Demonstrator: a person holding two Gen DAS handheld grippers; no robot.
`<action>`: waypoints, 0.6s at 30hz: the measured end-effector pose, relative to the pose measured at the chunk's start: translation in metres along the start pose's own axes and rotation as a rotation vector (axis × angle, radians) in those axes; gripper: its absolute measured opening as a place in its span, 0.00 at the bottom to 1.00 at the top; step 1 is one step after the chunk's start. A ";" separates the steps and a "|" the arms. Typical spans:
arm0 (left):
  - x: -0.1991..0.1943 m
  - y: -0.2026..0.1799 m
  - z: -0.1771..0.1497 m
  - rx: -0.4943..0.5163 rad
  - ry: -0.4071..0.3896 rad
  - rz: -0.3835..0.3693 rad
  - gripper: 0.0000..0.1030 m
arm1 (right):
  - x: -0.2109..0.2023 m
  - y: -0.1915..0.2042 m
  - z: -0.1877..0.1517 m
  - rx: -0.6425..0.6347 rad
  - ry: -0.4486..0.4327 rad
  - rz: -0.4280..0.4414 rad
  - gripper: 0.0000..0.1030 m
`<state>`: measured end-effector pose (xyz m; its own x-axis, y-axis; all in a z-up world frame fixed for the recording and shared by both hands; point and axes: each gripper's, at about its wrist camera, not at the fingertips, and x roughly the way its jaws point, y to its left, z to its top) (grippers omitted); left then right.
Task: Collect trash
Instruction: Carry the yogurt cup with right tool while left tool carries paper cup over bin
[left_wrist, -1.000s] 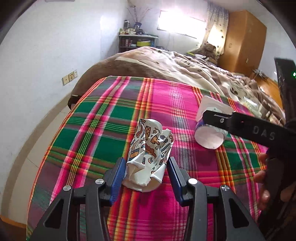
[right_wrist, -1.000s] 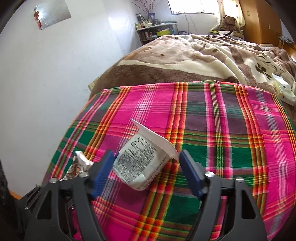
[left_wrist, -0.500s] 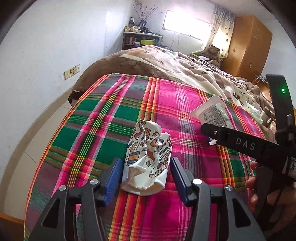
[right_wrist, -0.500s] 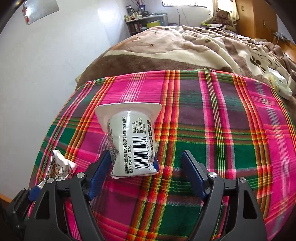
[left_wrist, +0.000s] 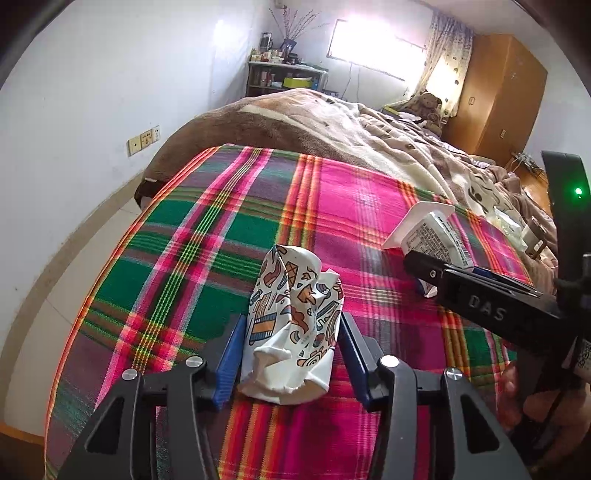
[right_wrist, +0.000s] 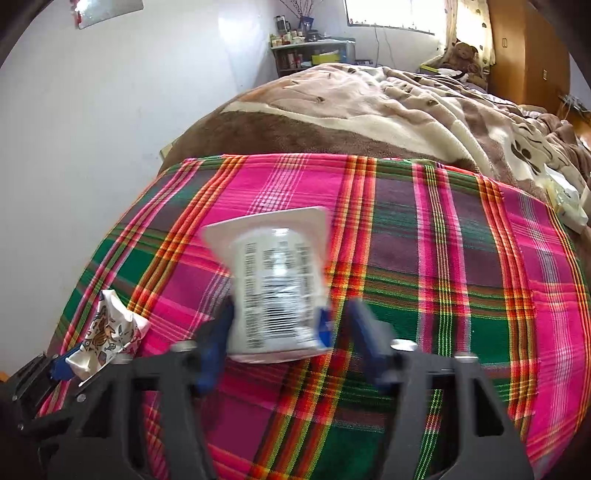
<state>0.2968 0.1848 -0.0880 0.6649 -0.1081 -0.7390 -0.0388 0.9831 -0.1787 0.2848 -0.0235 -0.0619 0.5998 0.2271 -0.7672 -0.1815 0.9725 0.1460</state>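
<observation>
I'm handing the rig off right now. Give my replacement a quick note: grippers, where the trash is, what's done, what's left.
Left gripper: jaws closing on the crumpled patterned cup, pads at its sides.
Right gripper: jaws closing around the white yogurt cup; frame blurred, right pad apart from the cup.
Both pieces lie on the plaid blanket.
Done: both grippers lined up.
Left: finish both grips, lift, carry to a bin; none in view.

Setting: a lived-in bedroom in a home, as I see it through both cameras. A bed (right_wrist: 369, 122) with a rumpled brown and cream blanket (left_wrist: 332, 125), a plaid cloth (right_wrist: 424, 258) spread over its near end. A teddy bear (left_wrist: 428, 105) by the curtained window (left_wrist: 373, 48). A wooden wardrobe (left_wrist: 498, 92). A cluttered shelf (left_wrist: 284, 75) in the far corner. Wall sockets (left_wrist: 144, 139).
</observation>
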 end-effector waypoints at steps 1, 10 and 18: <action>-0.001 -0.002 0.000 0.004 -0.004 -0.001 0.49 | -0.001 0.001 -0.001 -0.004 -0.004 -0.005 0.47; -0.022 -0.013 -0.009 0.023 -0.026 -0.005 0.49 | -0.021 -0.008 -0.010 0.009 -0.044 0.028 0.47; -0.060 -0.035 -0.017 0.050 -0.075 -0.023 0.49 | -0.056 -0.015 -0.022 0.018 -0.096 0.059 0.47</action>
<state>0.2453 0.1547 -0.0482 0.7195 -0.1209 -0.6838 0.0133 0.9869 -0.1605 0.2362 -0.0515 -0.0350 0.6602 0.2872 -0.6941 -0.2051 0.9578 0.2013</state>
